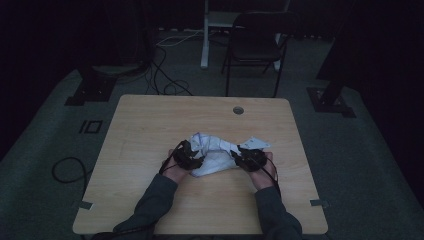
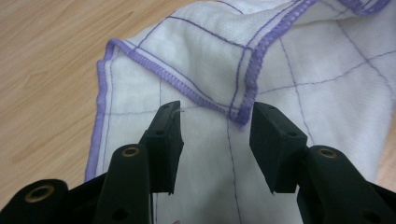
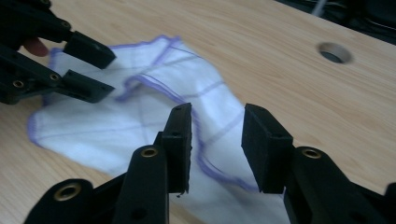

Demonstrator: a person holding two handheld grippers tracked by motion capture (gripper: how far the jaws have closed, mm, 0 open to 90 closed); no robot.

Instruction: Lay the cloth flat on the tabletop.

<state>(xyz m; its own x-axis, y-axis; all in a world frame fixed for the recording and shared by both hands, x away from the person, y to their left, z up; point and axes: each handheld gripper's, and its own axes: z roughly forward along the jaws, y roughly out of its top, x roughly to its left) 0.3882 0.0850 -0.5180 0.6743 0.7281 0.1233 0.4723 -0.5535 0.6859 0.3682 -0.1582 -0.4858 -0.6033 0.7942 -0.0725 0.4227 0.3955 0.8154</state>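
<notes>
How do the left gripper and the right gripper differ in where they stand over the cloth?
The left gripper hangs over a folded corner of the cloth, with the purple hem between its jaws; the right gripper hangs over a curved hem at the cloth's other side. In the high view the left gripper sits at the left of the cloth, the right gripper at its right. Both have open jaws, and neither pinches the cloth.

The white woven cloth with purple stitched edges (image 2: pixel 299 79) looks soft and matt on the smooth light wooden table (image 2: pixel 51 70).
</notes>
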